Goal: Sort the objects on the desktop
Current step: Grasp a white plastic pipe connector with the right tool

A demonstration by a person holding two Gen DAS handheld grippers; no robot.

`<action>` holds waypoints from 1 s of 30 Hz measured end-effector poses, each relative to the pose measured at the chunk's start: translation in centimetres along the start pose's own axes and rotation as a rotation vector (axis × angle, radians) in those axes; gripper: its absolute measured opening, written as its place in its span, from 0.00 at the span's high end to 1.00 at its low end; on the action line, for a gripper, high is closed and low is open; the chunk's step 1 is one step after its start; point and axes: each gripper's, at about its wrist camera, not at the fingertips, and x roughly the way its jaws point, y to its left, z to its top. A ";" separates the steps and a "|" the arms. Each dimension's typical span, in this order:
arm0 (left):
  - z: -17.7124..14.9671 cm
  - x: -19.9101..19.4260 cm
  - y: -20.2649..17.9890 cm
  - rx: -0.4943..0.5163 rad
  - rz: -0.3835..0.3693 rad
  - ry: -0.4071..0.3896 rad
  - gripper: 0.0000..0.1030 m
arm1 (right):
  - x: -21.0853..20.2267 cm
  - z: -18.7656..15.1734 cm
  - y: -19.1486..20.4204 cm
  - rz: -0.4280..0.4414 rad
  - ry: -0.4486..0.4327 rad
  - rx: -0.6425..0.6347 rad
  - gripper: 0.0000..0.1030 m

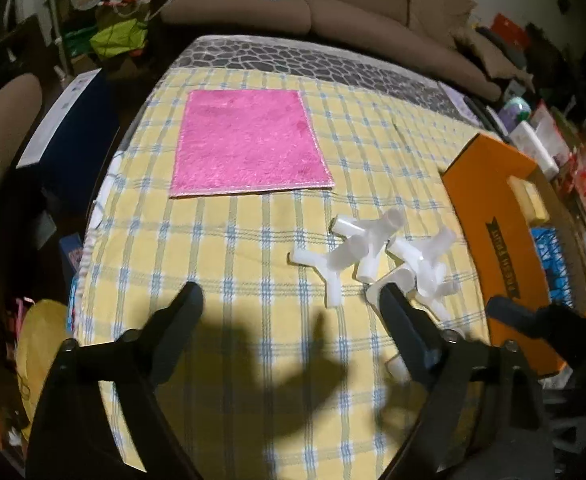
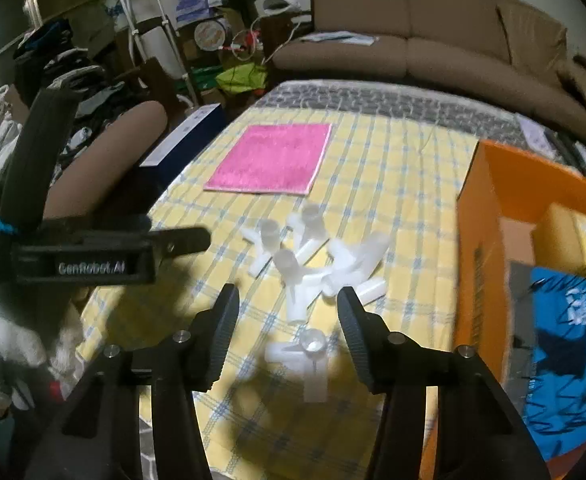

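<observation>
Several white plastic three-way pipe connectors [image 1: 377, 256] lie in a loose pile on the yellow checked tablecloth [image 1: 253, 264]; the pile also shows in the right wrist view [image 2: 317, 264]. A pink cloth [image 1: 249, 144] lies flat beyond them, also in the right wrist view [image 2: 273, 158]. My left gripper [image 1: 293, 296] is open and empty, just left of the pile. My right gripper [image 2: 289, 300] is open above one separate connector [image 2: 309, 356] lying between its fingers, not gripped. The left gripper's body [image 2: 93, 252] shows at the left of the right wrist view.
An orange cardboard box [image 1: 505, 240] stands at the table's right edge, open in the right wrist view [image 2: 533, 208], with a blue item [image 2: 569, 352] beside it. A brown sofa [image 2: 433, 40] runs behind the table. A dark box [image 1: 73, 128] and clutter stand left.
</observation>
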 end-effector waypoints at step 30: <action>1.8 7.9 -3.9 0.173 -0.014 0.028 0.55 | 5.4 -2.9 -1.0 -0.028 0.118 -0.056 0.71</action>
